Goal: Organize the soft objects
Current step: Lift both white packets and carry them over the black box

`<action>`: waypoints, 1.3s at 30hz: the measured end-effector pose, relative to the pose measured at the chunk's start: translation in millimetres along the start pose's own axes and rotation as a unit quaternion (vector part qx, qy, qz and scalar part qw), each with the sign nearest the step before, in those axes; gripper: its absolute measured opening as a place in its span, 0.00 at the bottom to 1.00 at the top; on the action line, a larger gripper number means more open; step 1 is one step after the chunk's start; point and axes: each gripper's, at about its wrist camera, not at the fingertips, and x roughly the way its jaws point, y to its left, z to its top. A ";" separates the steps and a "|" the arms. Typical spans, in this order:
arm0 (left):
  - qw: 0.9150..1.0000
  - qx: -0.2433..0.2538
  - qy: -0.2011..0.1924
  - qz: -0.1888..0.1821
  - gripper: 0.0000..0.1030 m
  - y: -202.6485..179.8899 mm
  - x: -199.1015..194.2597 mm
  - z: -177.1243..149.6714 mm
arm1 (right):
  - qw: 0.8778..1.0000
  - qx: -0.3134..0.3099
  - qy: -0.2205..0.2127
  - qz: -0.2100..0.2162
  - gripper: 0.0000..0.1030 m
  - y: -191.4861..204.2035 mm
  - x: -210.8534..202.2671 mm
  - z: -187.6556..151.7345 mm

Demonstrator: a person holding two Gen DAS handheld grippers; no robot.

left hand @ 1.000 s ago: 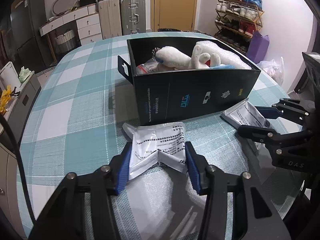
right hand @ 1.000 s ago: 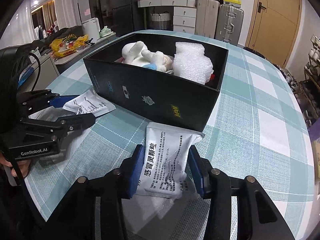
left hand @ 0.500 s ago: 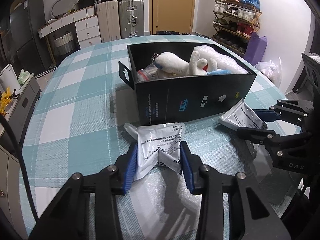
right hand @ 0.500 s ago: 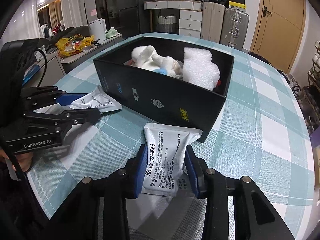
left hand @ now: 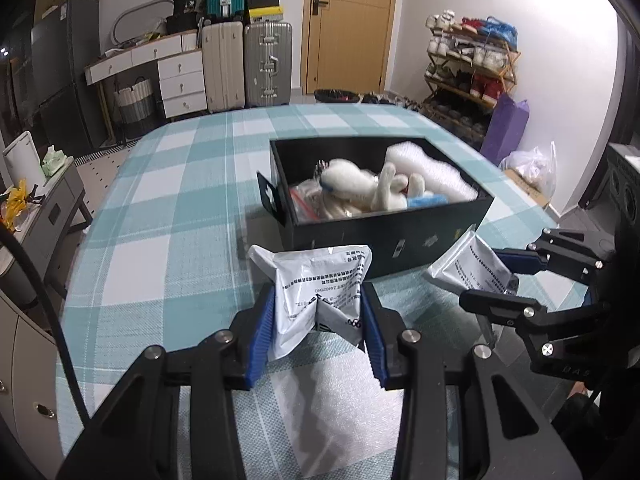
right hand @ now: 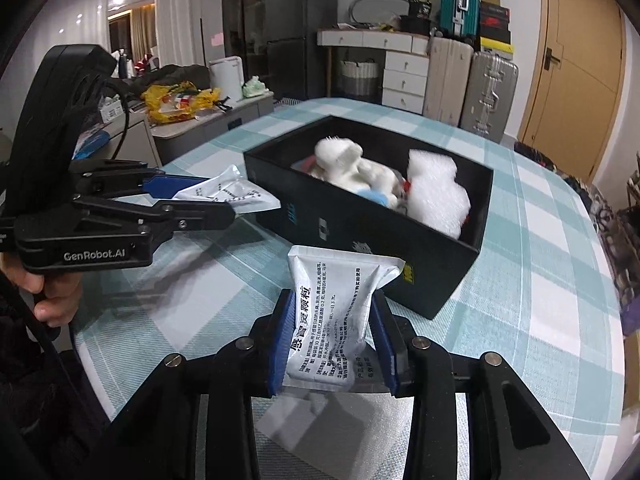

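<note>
My left gripper [left hand: 318, 320] is shut on a crumpled white foil pouch [left hand: 320, 280], held just above the table in front of the black box [left hand: 400, 236]. Between the blue pads of my right gripper [right hand: 332, 340], also shut, a second white printed pouch [right hand: 336, 304] stands upright near the box [right hand: 360, 232] corner. Each gripper shows in the other's view: the right gripper [left hand: 500, 280] with its pouch [left hand: 468, 268], the left gripper [right hand: 224, 200] with its pouch [right hand: 228, 196]. Inside the box lie a white plush toy [left hand: 352, 188] and white foam wrap [right hand: 436, 188].
A teal checked cloth covers the round table [left hand: 160, 220]. A sheet of white bubble wrap [left hand: 340, 400] lies under the grippers at the near edge. A person's hand [right hand: 52, 296] holds the left gripper. Suitcases [left hand: 264, 68], drawers and a shoe rack stand beyond the table.
Both grippers have squeezed shut on their pouches and lifted them a little off the table. The box now sits farther off and lower in both views.
</note>
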 end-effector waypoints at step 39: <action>0.997 -0.021 -0.078 0.005 0.39 9.5 -14.0 62.5 | 0.986 0.089 -0.132 -0.037 0.36 -39.8 -48.9 65.4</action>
